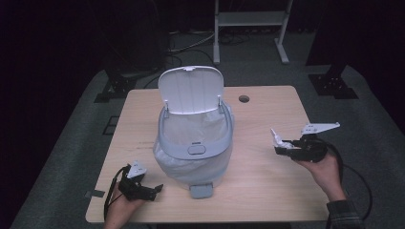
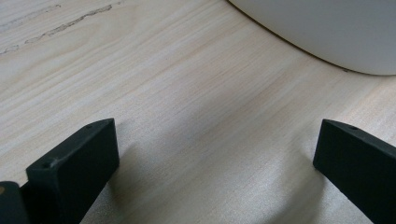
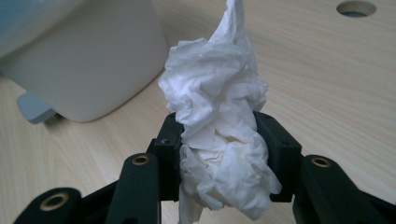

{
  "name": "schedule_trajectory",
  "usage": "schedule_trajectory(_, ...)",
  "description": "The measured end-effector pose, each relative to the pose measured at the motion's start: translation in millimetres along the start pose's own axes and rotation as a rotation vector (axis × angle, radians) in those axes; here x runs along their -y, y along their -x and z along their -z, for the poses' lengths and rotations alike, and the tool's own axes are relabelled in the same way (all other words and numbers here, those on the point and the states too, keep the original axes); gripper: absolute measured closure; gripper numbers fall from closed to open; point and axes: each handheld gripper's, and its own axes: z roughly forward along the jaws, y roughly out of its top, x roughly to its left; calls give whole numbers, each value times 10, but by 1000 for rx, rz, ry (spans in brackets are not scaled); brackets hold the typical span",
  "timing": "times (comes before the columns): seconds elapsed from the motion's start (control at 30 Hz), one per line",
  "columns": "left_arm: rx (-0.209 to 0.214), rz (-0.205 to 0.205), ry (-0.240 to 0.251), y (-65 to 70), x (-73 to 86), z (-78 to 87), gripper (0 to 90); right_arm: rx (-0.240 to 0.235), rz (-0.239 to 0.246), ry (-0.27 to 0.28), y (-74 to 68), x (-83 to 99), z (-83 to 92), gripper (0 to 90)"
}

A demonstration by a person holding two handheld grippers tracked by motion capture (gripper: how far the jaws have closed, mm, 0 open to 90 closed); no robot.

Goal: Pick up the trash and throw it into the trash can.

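right gripper (image 1: 282,144) was clamped on a crumpled tissue (image 3: 219,135), held above the table (image 1: 267,181) to the right of the bin (image 1: 195,143). bin lid (image 1: 191,89) stood open, liner in. carry step, i'd say. next: lift over the rim, release inside. left gripper (image 1: 155,190) rested open, empty, near the bin base.

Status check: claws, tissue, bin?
Right claw shut on crumpled tissue, off the table. Left claw open, empty, on the table. Bin lid up, liner in. Nothing between tissue and bin.
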Motion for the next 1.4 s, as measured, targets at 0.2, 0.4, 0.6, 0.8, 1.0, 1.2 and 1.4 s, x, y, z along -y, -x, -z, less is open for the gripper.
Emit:
schedule_trajectory(0.2, 0, 0, 0, 0, 0, 0, 0, -34, 15, 23, -67, -94, 49, 569)
schedule_trajectory(0.4, 0, 0, -1, 0, 0, 0, 0, -61, 34, 44, -131, -185, 93, 568)
schedule_trajectory(0.6, 0, -1, 0, 0, 0, 0, 0, -89, 64, 66, -218, -319, 131, 568)
schedule_trajectory(0.8, 2, -3, -1, -1, -1, 0, 0, -108, 89, 84, -291, -433, 151, 568)
schedule_trajectory(1.0, 2, -3, 0, 0, -1, -1, 0, -138, 118, 103, -380, -552, 202, 568)
schedule_trajectory(1.2, 2, -3, 0, -1, -1, -1, 0, -167, 136, 131, -442, -653, 256, 568)
schedule_trajectory(1.4, 2, -3, -1, -1, -1, 0, 0, -207, 167, 167, -520, -827, 308, 568)
